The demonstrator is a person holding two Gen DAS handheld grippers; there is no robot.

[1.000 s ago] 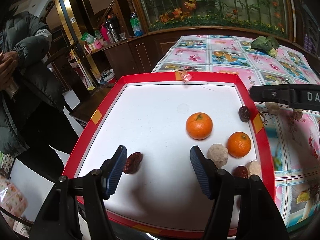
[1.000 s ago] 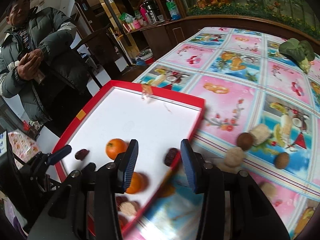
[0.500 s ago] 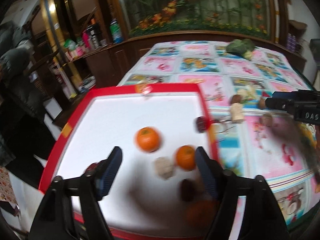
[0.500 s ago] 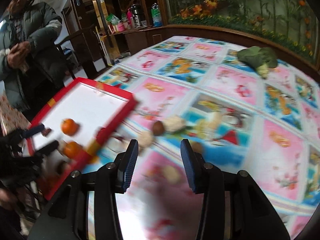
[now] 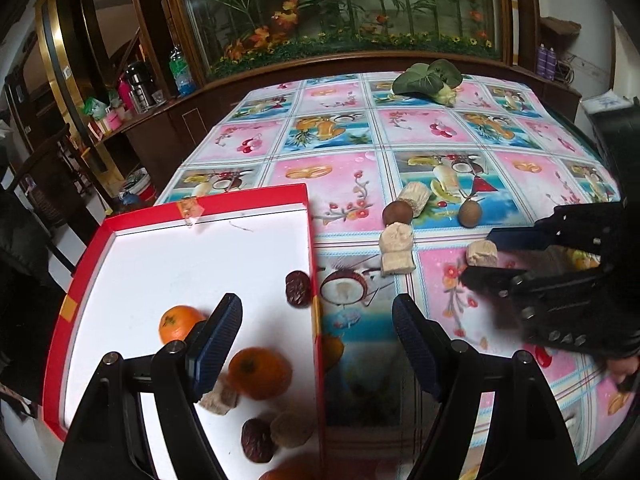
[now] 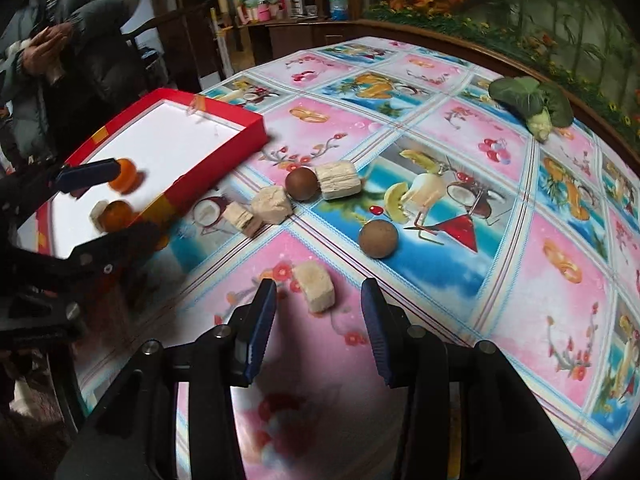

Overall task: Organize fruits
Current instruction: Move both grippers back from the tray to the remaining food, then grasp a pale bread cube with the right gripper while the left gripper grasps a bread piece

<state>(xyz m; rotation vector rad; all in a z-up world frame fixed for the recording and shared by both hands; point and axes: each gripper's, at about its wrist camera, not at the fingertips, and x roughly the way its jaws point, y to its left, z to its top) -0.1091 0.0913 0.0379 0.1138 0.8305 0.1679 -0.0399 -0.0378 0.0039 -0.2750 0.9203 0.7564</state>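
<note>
The right gripper (image 6: pixel 318 334) hangs just short of a pale chunk of cut fruit (image 6: pixel 315 286) on the tablecloth (image 6: pixel 552 292), jaws partly spread and holding nothing, the chunk ahead of the tips at 12 o'clock. To grab it well I'd drop straight down so the pads straddle it, then squeeze gently (it looks soft and crumbly, so don't crush it).

The chunk is a stubby block lying on its side. Its long axis runs roughly 10 to 4 o'clock in the right wrist view, with a cut face pointing toward 4. A slight wrist roll would probably let the pads land on its flat sides.

The left gripper (image 5: pixel 318 346) is open wide and empty, its jaws having just spread further, straddling the near edge of the red tray (image 5: pixel 308 204). Two tangerines (image 5: pixel 260 372) and some dried dates (image 5: pixel 298 289) already sit inside.
</note>
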